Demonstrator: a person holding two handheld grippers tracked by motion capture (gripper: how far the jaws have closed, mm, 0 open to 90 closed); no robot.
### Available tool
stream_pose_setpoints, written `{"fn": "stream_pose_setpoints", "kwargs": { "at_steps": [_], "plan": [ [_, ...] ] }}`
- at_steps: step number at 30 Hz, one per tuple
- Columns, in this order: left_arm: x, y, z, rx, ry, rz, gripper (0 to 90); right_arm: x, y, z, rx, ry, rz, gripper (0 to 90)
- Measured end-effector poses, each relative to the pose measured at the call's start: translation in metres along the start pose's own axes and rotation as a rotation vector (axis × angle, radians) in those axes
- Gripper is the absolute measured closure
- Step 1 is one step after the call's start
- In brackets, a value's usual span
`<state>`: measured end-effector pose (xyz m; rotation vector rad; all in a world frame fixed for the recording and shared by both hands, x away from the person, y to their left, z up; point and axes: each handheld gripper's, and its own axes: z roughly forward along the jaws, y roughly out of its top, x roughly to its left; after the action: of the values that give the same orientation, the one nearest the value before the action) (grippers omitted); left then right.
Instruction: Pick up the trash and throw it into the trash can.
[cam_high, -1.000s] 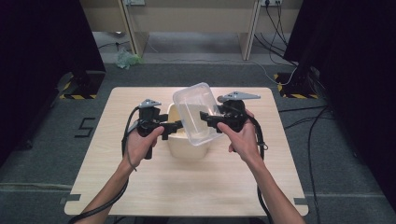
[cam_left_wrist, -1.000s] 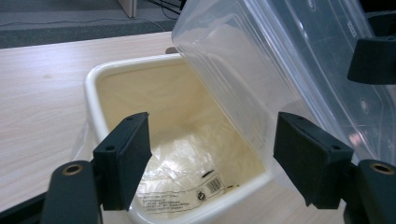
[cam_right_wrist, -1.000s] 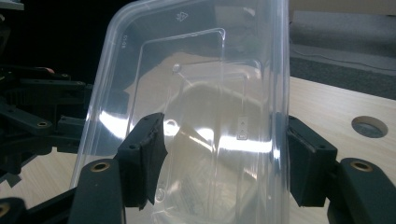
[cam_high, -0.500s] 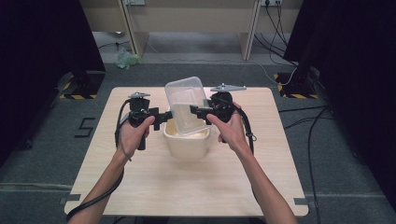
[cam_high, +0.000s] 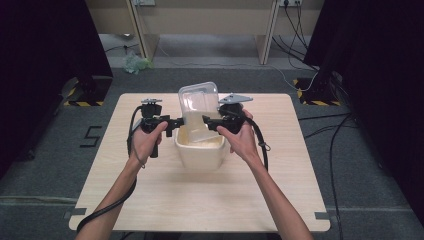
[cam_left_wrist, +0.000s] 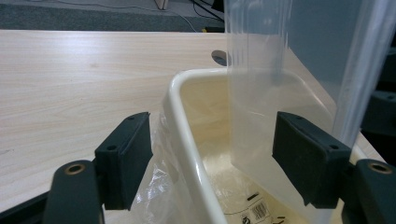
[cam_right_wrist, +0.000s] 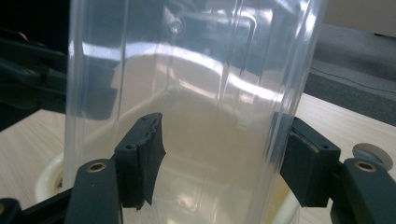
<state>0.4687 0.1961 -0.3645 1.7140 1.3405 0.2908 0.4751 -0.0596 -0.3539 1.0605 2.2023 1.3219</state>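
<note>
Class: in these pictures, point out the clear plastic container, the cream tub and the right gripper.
clear plastic container (cam_high: 199, 102), high view, on its upturned base.
cream tub (cam_high: 200, 156), high view, on its near outer wall.
right gripper (cam_high: 207, 123), high view, between its fingertips at the container's edge.

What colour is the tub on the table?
The rectangular plastic tub is cream, almost pale yellow; the left gripper view shows it best.

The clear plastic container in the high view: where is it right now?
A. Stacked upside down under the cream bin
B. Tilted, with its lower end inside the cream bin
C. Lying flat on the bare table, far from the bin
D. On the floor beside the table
B. The clear plastic container leans at an angle, its lower end dipping into the open cream bin, with the left gripper and right gripper at its sides.
</note>
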Motion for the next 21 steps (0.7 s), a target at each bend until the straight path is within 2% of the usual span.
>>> {"fn": "stream_pose_setpoints", "kwargs": {
  "at_steps": [5, 8, 10, 11, 12, 13, 15, 21],
  "plan": [
    [0.005, -0.002, -0.001, -0.003, -0.010, -0.009, 23.0, -0.003, -0.010, 0.006, 0.033, 0.020, 0.019, 37.3],
    [0.008, -0.003, -0.002, -0.005, 0.008, -0.004, 21.7, -0.006, -0.015, 0.006, 0.057, 0.021, 0.031, 32.0],
    [0.011, -0.003, -0.003, -0.007, 0.007, -0.013, 19.5, -0.008, -0.016, 0.003, 0.043, 0.030, 0.048, 30.5],
    [0.012, -0.003, -0.006, -0.019, 0.018, -0.015, 19.5, -0.011, -0.016, -0.002, 0.038, 0.049, 0.068, 23.8],
    [0.012, -0.003, -0.006, -0.019, 0.018, -0.015, 19.4, -0.011, -0.016, -0.002, 0.038, 0.049, 0.068, 23.8],
    [0.012, -0.003, -0.008, -0.022, 0.016, -0.013, 19.4, -0.012, -0.015, -0.004, 0.032, 0.050, 0.070, 28.9],
    [0.010, -0.004, -0.009, -0.020, 0.018, -0.005, 19.1, -0.013, -0.015, -0.009, 0.026, 0.029, 0.058, 27.7],
    [0.006, -0.007, -0.012, -0.005, 0.013, 0.017, 18.9, -0.021, -0.018, -0.021, 0.009, 0.038, 0.079, 27.6]
  ]
}}
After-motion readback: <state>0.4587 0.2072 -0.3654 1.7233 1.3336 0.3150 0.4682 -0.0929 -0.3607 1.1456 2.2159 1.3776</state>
